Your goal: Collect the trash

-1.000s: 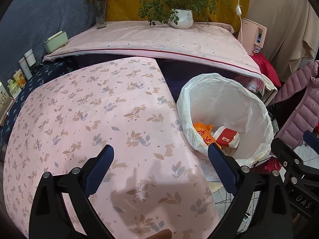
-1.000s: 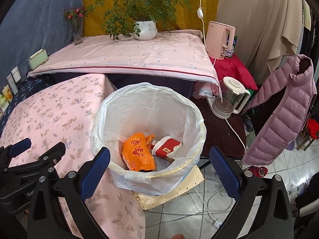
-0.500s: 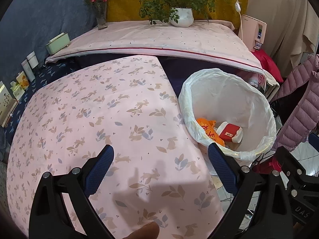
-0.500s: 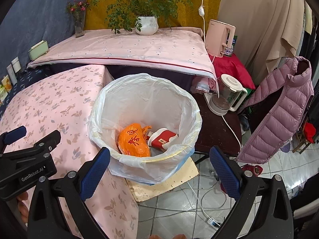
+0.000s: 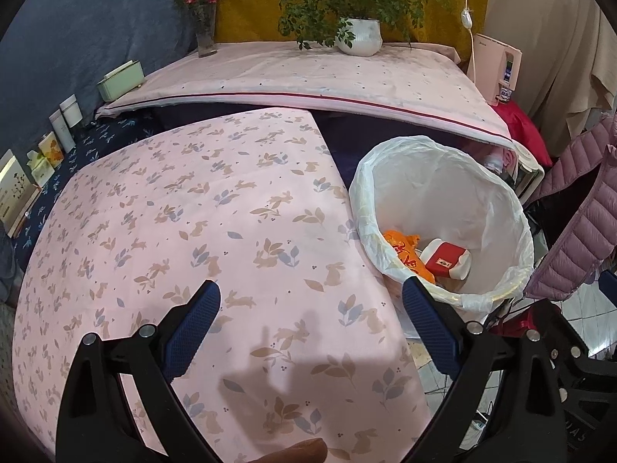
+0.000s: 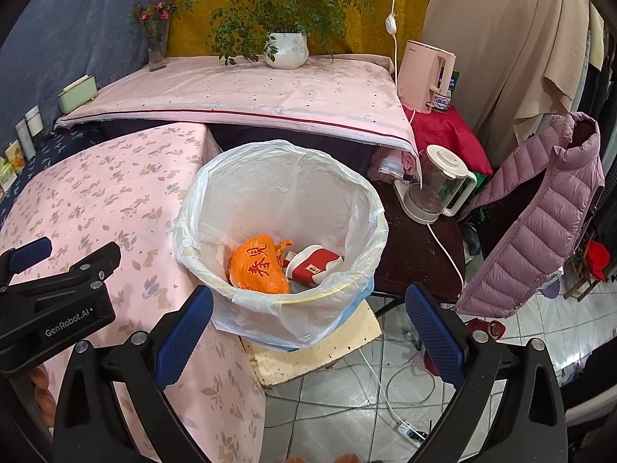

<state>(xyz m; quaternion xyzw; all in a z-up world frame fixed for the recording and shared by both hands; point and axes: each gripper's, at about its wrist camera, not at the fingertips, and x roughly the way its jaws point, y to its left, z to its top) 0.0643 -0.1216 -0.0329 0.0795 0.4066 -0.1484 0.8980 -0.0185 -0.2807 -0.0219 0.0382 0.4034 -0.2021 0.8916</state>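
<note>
Trash sits at the bottom of the bin [image 6: 376, 208], which stands just beside the counter's [image 5: 193, 231] right edge, lined with a white plastic bag: an orange bag [image 6: 260, 266] with red characters and a red-and-white carton [image 6: 314, 268] lie side by side, touching, the carton to the right. In the left wrist view the same two show low in the bin [image 5: 501, 200], orange bag [image 5: 405, 252] partly hidden by the rim, carton [image 5: 447, 260] beside it. The left gripper [image 5: 310, 322] hangs over the counter's pink leaf-print cloth, its blue-padded fingers spread wide apart with nothing between them. The right gripper [image 6: 308, 320] hangs in front of the bin, above its near rim, fingers likewise wide apart and holding nothing. Behind the bin a second counter carries a potted plant [image 6: 285, 50]; a glass kettle [image 6: 435, 189] stands on a dark stand to the right, near a mauve puffer jacket [image 6: 540, 223].
</note>
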